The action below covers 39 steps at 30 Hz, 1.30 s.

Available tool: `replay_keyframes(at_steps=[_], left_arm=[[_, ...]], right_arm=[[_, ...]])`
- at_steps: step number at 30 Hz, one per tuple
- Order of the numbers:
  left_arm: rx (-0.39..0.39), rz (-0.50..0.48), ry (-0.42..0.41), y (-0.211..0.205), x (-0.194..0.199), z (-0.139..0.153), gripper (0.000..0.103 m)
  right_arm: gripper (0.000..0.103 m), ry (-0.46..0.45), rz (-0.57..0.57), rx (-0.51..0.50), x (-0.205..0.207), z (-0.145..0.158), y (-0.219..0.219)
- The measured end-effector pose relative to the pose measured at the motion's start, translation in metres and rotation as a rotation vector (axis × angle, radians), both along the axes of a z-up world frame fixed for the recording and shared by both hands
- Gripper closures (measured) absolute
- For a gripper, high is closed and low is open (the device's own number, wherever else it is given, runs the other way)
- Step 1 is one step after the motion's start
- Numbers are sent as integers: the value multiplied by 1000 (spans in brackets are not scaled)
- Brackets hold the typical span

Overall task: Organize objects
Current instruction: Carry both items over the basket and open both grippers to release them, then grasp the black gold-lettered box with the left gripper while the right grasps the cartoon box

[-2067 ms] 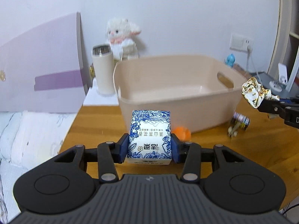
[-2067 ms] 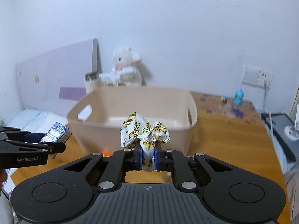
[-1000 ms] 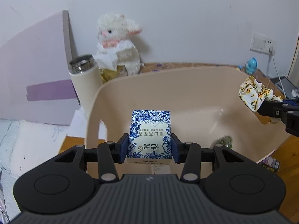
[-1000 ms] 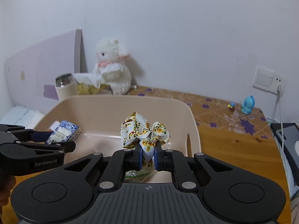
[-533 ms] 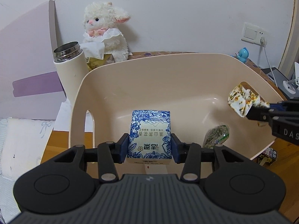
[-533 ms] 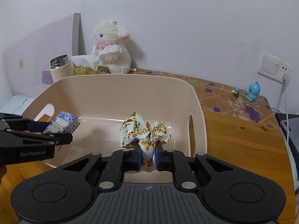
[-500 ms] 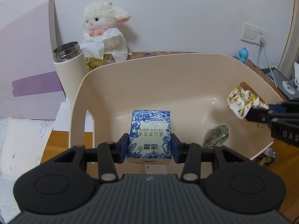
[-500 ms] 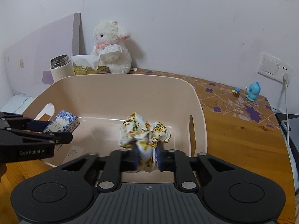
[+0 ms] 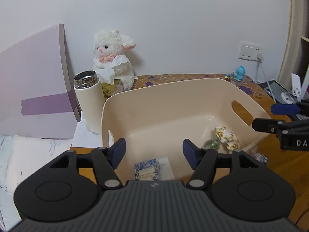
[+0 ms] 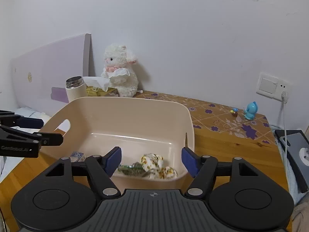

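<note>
A beige plastic bin [image 9: 173, 89] [image 10: 135, 101] stands on the wooden table. Inside it lie a blue-and-white patterned box [image 9: 147, 169] [image 10: 77, 156], a yellow floral scrunchie [image 9: 227, 138] [image 10: 159, 166] and a green wrapped item [image 9: 210, 144] [image 10: 132, 168]. My left gripper [image 9: 154, 151] is open and empty above the bin's near left side. My right gripper [image 10: 151, 159] is open and empty above the bin's near right side. Each gripper also shows from the side in the other view: the right one [image 9: 270, 118], the left one [image 10: 44, 131].
A white thermos [image 9: 88, 100] and a white plush lamb [image 9: 114, 65] with a tissue pack stand behind the bin. A small blue figurine [image 10: 251, 113] and a wall socket with a cable are at the right. A small patterned item [image 9: 259, 157] lies outside the bin.
Both grippers opened. The box dropped from my left gripper and the scrunchie from my right gripper into the bin. Both grippers pulled back and up.
</note>
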<state>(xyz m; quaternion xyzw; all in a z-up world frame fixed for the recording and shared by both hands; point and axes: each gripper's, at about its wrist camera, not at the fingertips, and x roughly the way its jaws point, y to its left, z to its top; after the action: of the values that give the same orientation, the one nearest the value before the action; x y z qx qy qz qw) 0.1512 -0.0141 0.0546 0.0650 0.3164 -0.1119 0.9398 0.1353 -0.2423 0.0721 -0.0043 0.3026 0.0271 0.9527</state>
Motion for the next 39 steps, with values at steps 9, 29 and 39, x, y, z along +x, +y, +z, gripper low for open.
replay_keyframes(at_steps=[9,29,39], left_arm=[[3,-35,54,-3,-42,-19,22],[-36,-7,301,-17,-20,-111,22],[14,-20,271,-26,-10,-115,23]], right_arm=[[23,97,8,-30,-25,-23,-7],[23,298,14,-101,4,-113,-55],[24,258,94,-81,14,-118,-56]])
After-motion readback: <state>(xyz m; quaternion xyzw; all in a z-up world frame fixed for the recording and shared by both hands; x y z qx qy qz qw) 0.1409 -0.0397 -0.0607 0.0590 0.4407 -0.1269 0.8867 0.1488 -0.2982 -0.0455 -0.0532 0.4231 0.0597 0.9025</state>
